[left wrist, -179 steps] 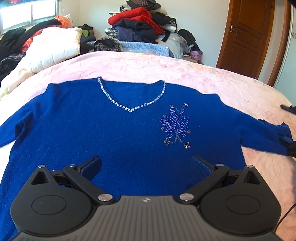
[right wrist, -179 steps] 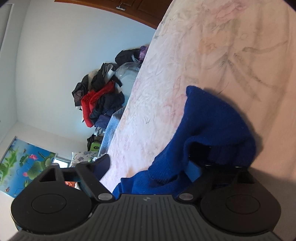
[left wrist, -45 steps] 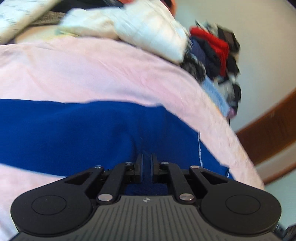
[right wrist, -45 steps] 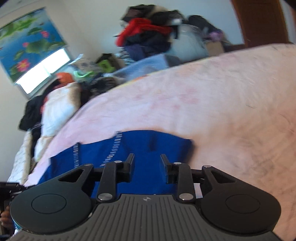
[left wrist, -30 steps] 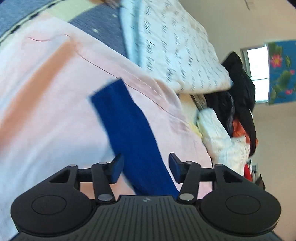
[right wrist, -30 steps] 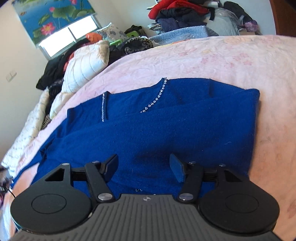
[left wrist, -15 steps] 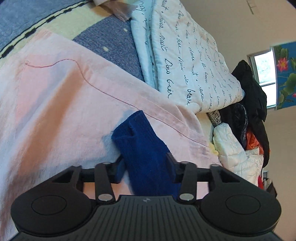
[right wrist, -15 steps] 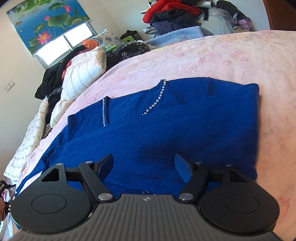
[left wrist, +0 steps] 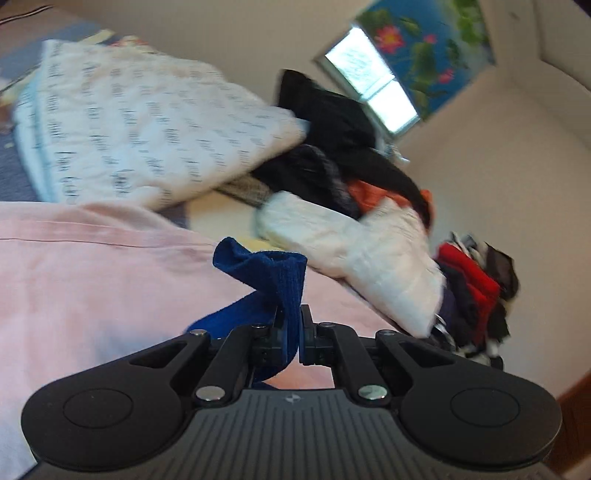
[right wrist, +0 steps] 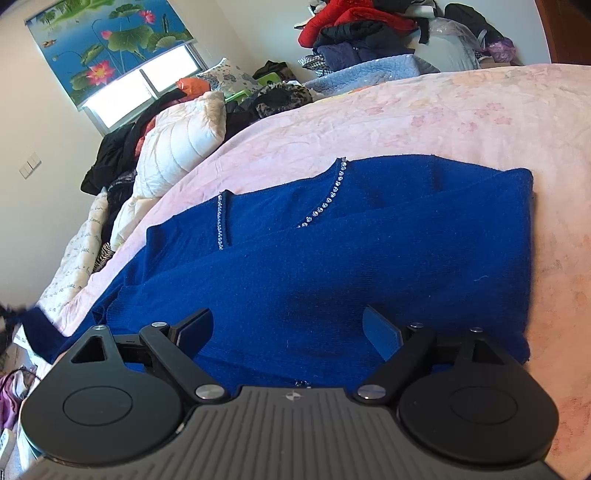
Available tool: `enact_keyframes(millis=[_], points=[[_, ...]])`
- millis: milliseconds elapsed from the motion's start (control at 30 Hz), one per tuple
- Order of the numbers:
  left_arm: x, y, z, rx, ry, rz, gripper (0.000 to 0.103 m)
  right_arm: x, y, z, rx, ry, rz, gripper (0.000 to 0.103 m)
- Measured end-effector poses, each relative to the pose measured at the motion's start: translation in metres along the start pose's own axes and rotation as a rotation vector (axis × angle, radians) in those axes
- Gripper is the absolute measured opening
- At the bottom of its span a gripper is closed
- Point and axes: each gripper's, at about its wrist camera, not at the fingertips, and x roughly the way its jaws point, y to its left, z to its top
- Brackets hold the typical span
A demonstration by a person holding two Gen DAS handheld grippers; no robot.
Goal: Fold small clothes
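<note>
A blue sweater with a beaded V-neck lies on the pink bedspread, its right side folded over the body. My right gripper hovers above the folded part, its jaws opening, with nothing between them. The left sleeve cuff stands up from my left gripper, which is shut on it above the pink bedspread. In the right wrist view that sleeve trails off at the far left edge.
A white quilt with script print and a white padded jacket lie past the bed's edge. Piled dark and red clothes sit further right. Another clothes heap stands at the back wall under a flower-print blind.
My left gripper closed on the sleeve cuff, lifted it off the bed and rolled. My right gripper's jaws spread wider over the sweater without moving away.
</note>
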Motion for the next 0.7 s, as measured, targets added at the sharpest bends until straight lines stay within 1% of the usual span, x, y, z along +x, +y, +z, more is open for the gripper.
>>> enact_keyframes(millis=[67, 133, 200, 267, 333, 400, 433, 500, 533, 567, 600, 700], points=[[0.009, -0.048, -0.032, 0.105, 0.042, -0.109, 0.005, -0.001, -0.002, 0.0, 0.012, -0.003, 0.01, 0.087], [0.021, -0.09, -0.075, 0.196, 0.121, -0.206, 0.005, -0.001, -0.003, 0.001, 0.019, -0.003, 0.015, 0.087], [0.033, -0.124, -0.13, 0.285, 0.217, -0.272, 0.005, -0.001, -0.003, 0.001, 0.025, -0.002, 0.019, 0.087], [0.041, -0.145, -0.181, 0.383, 0.29, -0.293, 0.005, -0.001, -0.005, 0.002, 0.028, 0.001, 0.025, 0.087], [0.048, -0.158, -0.226, 0.446, 0.4, -0.303, 0.005, -0.001, -0.006, 0.003, 0.031, 0.007, 0.033, 0.087], [0.054, -0.161, -0.254, 0.491, 0.481, -0.29, 0.006, -0.001, -0.008, 0.005, 0.039, 0.018, 0.043, 0.087], [0.056, -0.159, -0.264, 0.517, 0.502, -0.279, 0.006, -0.001, -0.009, 0.008, 0.045, 0.028, 0.048, 0.088], [0.057, -0.156, -0.276, 0.568, 0.499, -0.255, 0.006, 0.0, -0.011, 0.015, 0.082, 0.056, 0.048, 0.089], [0.056, -0.154, -0.277, 0.584, 0.487, -0.26, 0.006, 0.001, -0.011, 0.02, 0.114, 0.075, 0.045, 0.09], [0.054, -0.153, -0.279, 0.601, 0.475, -0.27, 0.006, 0.002, -0.01, 0.024, 0.15, 0.089, 0.06, 0.088], [0.052, -0.154, -0.282, 0.64, 0.459, -0.278, 0.006, 0.003, -0.009, 0.029, 0.182, 0.098, 0.097, 0.088], [0.037, -0.162, -0.299, 0.823, 0.38, -0.287, 0.006, 0.014, 0.006, 0.042, 0.246, 0.144, 0.245, 0.088]])
